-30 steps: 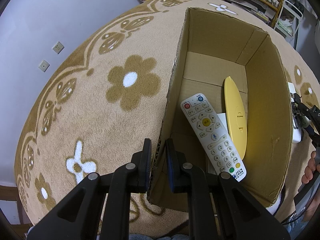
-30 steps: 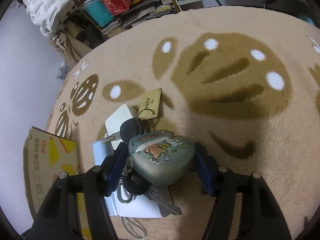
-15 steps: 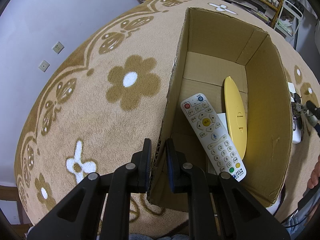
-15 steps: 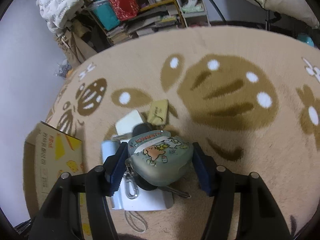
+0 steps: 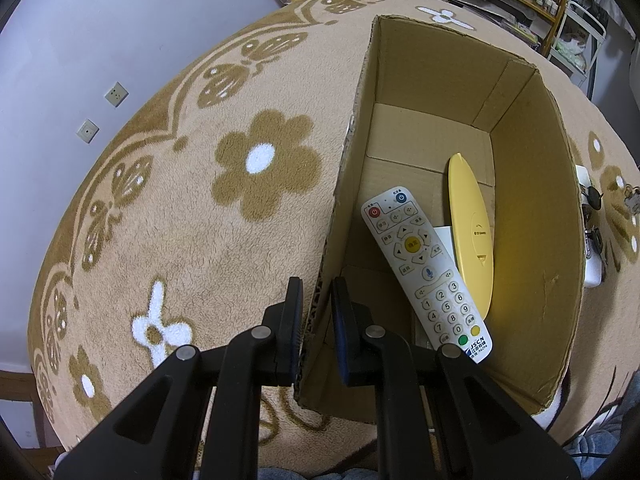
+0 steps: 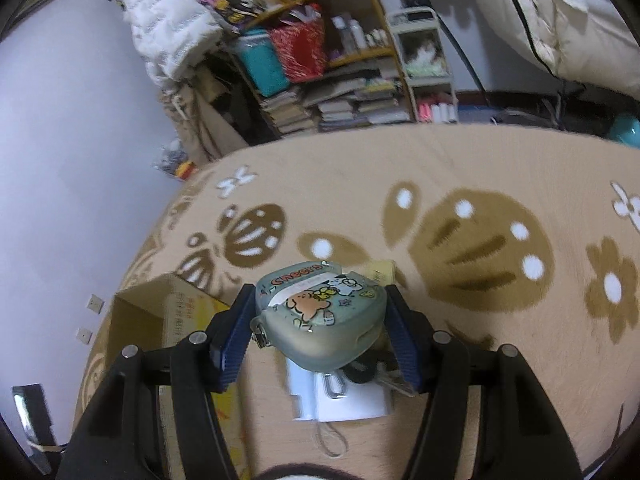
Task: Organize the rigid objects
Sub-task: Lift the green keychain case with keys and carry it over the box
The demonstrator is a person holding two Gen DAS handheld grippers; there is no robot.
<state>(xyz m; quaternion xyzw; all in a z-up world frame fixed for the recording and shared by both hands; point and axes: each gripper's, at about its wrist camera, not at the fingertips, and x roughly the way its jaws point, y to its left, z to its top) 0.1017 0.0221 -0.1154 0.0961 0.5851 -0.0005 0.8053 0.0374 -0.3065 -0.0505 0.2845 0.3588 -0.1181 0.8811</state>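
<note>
Two grippers are at work over a plush, tan rug (image 5: 168,240) woven with brown flowers and butterflies. The left gripper (image 5: 316,320) has its black jaws pressed tight on the near wall of an open cardboard box (image 5: 532,216), one finger outside and one inside, pinching the corrugated edge. The box is a plain brown rectangle with raw, slightly ragged rims and a folded flap floor. Inside it lie three things: one long white plastic remote (image 5: 424,272) with rows of rubbery buttons, leaning across the floor; one smooth, glossy yellow oval piece (image 5: 472,232) standing on edge along the right wall; and one flat white item partly hidden beneath the remote. The right gripper (image 6: 320,332) holds one rounded, frosted grey-green case (image 6: 320,316) printed with cartoon animals, its blue ribbed pads clamped on both sides, lifted clear above the rug. One metal clip (image 6: 332,388) and dark keys (image 6: 368,372) dangle under the case. Below, on the rug, sits one flat white rectangular block (image 6: 344,404) with a thin cord loop, and just beyond the case a small tan tag (image 6: 382,270) peeks out. The box shows at lower left in this view, its outer face printed yellow.
</note>
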